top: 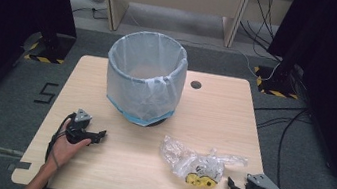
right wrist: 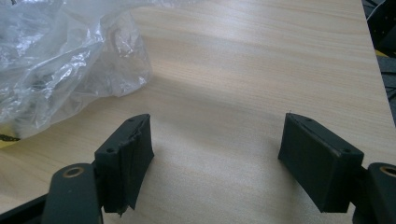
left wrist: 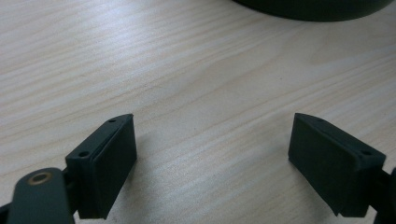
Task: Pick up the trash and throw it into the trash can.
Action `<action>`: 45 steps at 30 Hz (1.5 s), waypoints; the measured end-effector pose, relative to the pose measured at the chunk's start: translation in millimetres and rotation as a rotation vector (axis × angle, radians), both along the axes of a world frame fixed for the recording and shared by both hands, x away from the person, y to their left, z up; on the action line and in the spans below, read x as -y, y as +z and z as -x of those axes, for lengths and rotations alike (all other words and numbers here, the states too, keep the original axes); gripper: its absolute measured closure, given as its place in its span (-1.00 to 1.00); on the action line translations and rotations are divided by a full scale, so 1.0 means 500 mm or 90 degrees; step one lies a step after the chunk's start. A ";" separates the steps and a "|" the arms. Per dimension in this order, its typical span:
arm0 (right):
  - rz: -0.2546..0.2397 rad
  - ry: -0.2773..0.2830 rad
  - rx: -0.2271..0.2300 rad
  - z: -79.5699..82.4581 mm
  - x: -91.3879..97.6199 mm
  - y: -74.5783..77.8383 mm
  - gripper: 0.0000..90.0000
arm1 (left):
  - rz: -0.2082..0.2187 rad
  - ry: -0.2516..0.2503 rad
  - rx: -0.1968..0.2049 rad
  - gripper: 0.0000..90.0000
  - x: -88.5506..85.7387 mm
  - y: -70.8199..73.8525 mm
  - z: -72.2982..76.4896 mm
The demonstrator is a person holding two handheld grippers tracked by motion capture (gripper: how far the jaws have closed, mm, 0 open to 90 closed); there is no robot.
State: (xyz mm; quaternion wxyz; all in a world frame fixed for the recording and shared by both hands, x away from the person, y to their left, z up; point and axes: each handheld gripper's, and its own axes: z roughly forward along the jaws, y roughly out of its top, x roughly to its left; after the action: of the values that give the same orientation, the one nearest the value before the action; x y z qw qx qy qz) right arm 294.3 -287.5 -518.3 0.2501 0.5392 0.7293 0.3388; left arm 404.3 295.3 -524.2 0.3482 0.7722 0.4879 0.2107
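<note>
Near the counter's [top: 94, 174] front-left corner, the left tool [top: 97, 136] lies in a hand with its jaws spread wide and nothing but bare wood between them. Toward the middle of the far edge stands a bin [top: 145, 77] lined with a pale bag, well apart from both tools. Close to the front edge and right of centre lies a crumpled clear plastic bag [top: 197, 162] with something yellow inside, and just beside it, at the front-right corner, the right tool [top: 232, 186] rests released, its jaws gaping over bare wood.
</note>
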 end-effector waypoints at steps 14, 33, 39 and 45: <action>-0.023 0.020 -0.004 0.021 -0.011 0.029 -0.41 | 0.000 0.000 0.000 -0.68 0.000 0.000 0.000; -0.043 0.107 0.037 0.044 -0.089 0.094 -0.36 | 0.000 0.000 0.000 -0.68 0.000 0.000 0.000; -0.036 0.142 0.046 0.034 -0.122 0.103 -0.34 | 0.000 0.000 0.000 -0.68 0.000 0.000 0.000; -0.029 0.155 0.043 0.020 -0.141 0.103 -0.34 | 0.000 0.000 0.000 -0.68 0.000 0.000 0.000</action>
State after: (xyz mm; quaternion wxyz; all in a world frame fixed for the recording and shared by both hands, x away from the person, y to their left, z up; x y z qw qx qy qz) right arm 284.1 -217.0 -467.0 0.2195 0.4406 0.7726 0.4011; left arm 404.4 295.3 -524.2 0.3483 0.7720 0.4882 0.2105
